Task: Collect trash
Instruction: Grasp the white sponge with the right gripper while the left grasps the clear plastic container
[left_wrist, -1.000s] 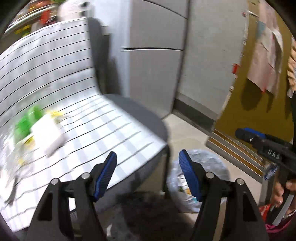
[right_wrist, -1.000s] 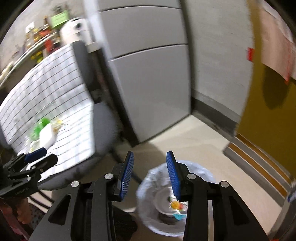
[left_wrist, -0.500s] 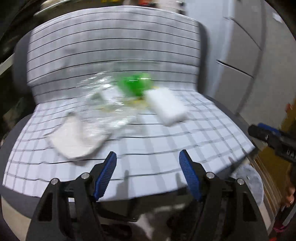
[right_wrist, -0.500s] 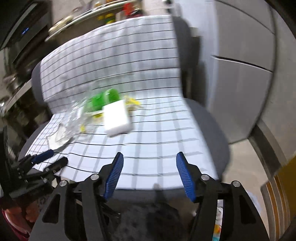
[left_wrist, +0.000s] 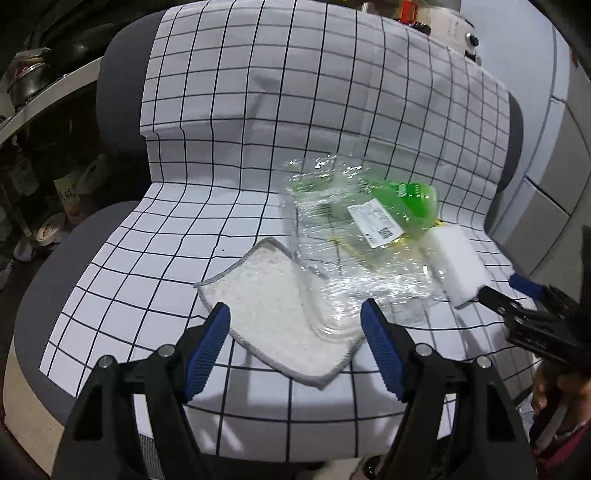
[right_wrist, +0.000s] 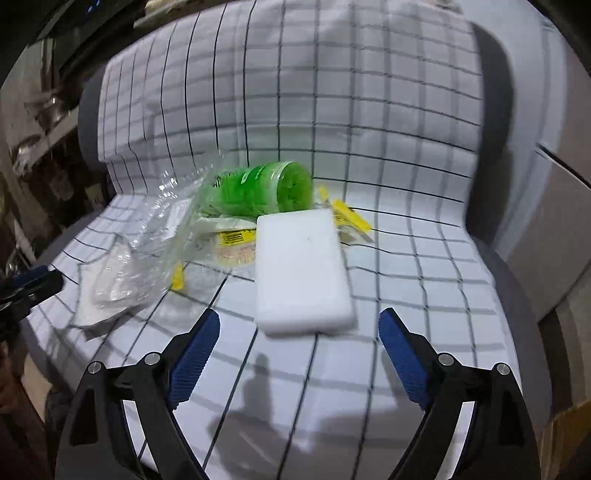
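Trash lies on a chair seat covered by a white checked cloth. A clear crumpled plastic package rests partly on a white rag. A green bottle lies on its side behind a white foam block, with yellow wrappers beside it. My left gripper is open, just in front of the rag. My right gripper is open, just in front of the foam block; it also shows in the left wrist view. Both are empty.
The chair has a grey backrest edge and grey seat rim. Dark shelves with pots and clutter stand to the left. Grey cabinet panels stand to the right.
Both grippers swung away from the floor bin toward the chair and closed in on the trash. The right gripper's jaws widened.
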